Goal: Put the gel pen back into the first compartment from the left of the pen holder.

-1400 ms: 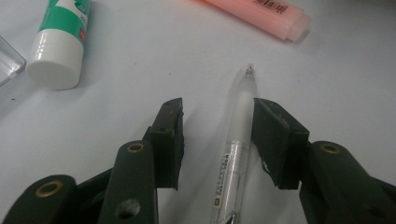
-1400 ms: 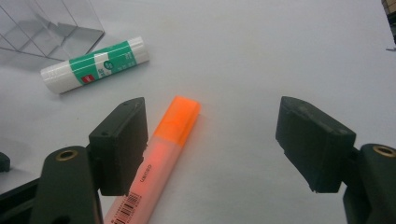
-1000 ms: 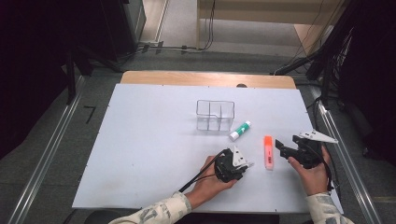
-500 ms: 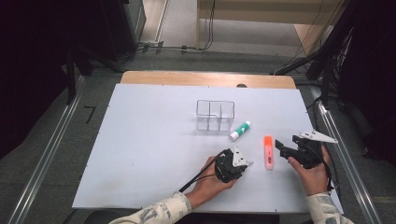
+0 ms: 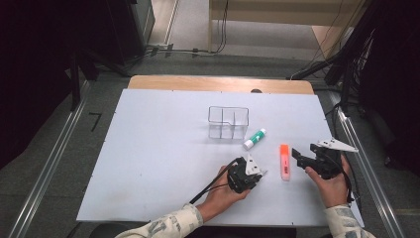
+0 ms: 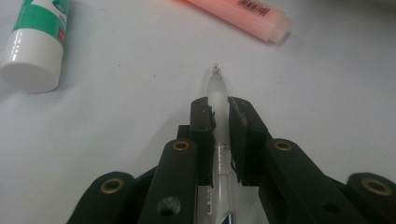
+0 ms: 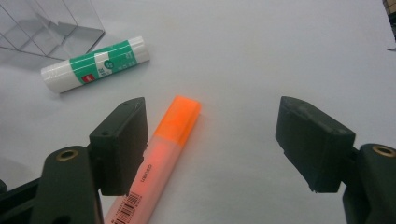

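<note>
My left gripper [image 5: 256, 174] [image 6: 219, 108] is shut on a clear pen [image 6: 218, 95], whose tip pokes out past the jaws just above the white table. An orange highlighter [image 5: 284, 161] [image 6: 243, 13] [image 7: 159, 149] lies flat between the two grippers. My right gripper [image 5: 297, 154] [image 7: 212, 140] stands open to the right of it, its left jaw beside the highlighter's body. A green and white glue stick [image 5: 254, 139] [image 6: 35, 44] [image 7: 95, 63] lies beyond, near a clear three-part plastic organizer [image 5: 228, 122] [image 7: 42, 28].
The white tabletop [image 5: 148, 148] rests on a wooden table whose far edge [image 5: 218, 83] shows. Metal rails [image 5: 47, 168] run along both sides. Cables and dark equipment stand on the floor behind.
</note>
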Tool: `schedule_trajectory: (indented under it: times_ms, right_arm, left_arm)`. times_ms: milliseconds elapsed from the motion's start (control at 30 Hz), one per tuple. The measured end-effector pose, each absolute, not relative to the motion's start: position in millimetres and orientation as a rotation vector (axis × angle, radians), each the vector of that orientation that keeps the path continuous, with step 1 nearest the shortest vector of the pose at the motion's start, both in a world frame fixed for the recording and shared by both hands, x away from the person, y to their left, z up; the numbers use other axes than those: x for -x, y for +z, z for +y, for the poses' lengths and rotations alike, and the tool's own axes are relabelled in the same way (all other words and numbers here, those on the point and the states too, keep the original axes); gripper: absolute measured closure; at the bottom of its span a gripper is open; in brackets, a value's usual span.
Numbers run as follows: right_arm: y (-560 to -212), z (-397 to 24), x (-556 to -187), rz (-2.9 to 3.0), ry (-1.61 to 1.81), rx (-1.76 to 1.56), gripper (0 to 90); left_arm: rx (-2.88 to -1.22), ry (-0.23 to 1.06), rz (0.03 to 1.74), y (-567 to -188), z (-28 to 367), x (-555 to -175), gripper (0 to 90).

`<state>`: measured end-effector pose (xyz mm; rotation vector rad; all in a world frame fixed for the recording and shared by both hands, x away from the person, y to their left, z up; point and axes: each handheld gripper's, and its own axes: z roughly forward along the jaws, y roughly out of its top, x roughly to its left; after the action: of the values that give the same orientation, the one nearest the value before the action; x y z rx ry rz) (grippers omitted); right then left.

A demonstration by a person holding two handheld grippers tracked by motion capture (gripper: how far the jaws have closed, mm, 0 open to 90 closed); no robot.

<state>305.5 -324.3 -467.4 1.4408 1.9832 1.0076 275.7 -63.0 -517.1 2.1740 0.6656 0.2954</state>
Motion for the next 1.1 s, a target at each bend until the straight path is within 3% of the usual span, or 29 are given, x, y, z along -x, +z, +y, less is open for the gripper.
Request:
schedule_trajectory:
  times_ms: [1100]
  right_arm:
    - [-467, -325, -305, 1.981, 1.006, -1.443, 24.3]
  left_arm:
    - [-2.015, 0.229, 0.809, -497, -37, -295, 81.4]
